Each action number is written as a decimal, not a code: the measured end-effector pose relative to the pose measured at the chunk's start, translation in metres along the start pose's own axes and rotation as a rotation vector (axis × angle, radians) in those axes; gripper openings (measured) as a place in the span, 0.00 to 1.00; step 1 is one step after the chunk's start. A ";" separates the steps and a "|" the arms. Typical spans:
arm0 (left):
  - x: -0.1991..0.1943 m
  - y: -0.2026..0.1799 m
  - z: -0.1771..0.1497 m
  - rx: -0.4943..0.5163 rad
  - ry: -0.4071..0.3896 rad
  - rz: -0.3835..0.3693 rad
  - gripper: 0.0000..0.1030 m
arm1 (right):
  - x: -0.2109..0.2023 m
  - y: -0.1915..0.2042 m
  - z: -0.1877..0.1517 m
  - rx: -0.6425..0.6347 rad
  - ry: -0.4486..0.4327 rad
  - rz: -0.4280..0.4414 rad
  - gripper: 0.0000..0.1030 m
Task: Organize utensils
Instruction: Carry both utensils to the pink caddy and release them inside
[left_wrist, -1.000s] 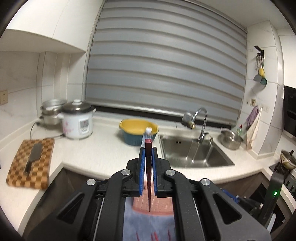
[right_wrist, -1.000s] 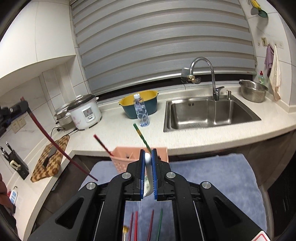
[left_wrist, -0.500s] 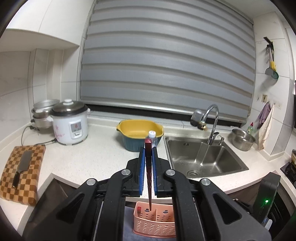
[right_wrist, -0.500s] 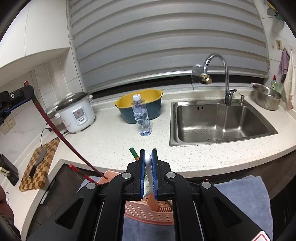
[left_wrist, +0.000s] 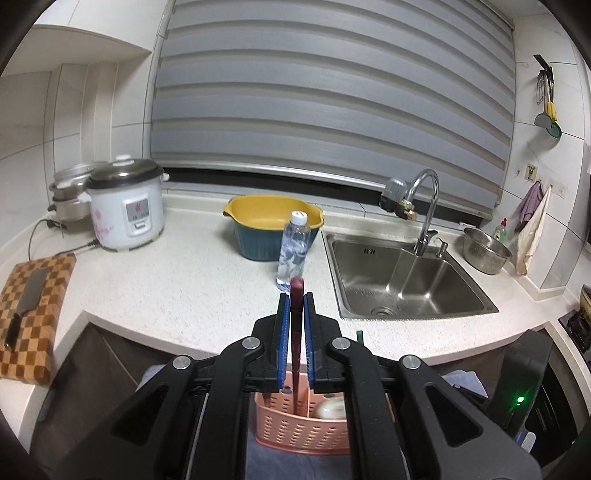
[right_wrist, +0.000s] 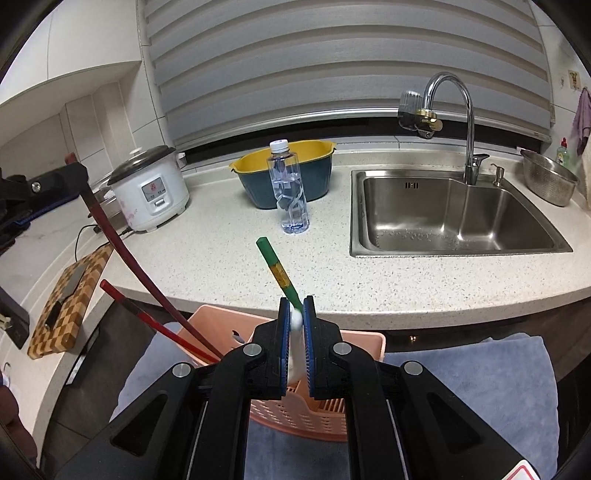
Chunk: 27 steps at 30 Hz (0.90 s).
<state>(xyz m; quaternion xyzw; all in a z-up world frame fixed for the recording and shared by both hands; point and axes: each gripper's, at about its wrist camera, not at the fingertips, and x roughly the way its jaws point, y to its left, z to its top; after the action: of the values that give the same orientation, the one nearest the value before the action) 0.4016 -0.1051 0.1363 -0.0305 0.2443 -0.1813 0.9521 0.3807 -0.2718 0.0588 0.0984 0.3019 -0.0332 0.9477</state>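
Both of my tongs have come down and forward toward the salmon-pink perforated plastic caddy (left_wrist: 303, 424) on the blue-grey cloth mat (right_wrist: 480, 373), which now sits right under the fingertips. On the left, my left tongs (left_wrist: 296, 325) are clamped on a dark red chopstick (left_wrist: 296, 332) whose tip already dips into the caddy's left compartment, so I'd keep it near upright before letting go. On the right, my right tongs (right_wrist: 296, 328), pinching a white spoon handle (right_wrist: 295, 347), have just begun to loosen; I'd mind the leaning green chopstick (right_wrist: 277, 269).
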 end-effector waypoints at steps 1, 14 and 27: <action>-0.001 -0.001 -0.001 0.002 -0.001 0.002 0.08 | -0.002 -0.001 0.000 0.005 -0.002 0.002 0.11; -0.016 -0.002 -0.005 -0.006 0.000 0.028 0.31 | -0.023 -0.019 -0.008 0.045 -0.010 -0.001 0.16; -0.074 0.000 -0.020 0.004 0.005 0.031 0.32 | -0.093 -0.022 -0.033 0.054 -0.038 -0.004 0.16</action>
<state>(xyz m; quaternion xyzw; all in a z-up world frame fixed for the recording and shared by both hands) 0.3314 -0.0778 0.1528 -0.0246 0.2470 -0.1672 0.9542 0.2829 -0.2858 0.0825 0.1226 0.2830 -0.0451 0.9502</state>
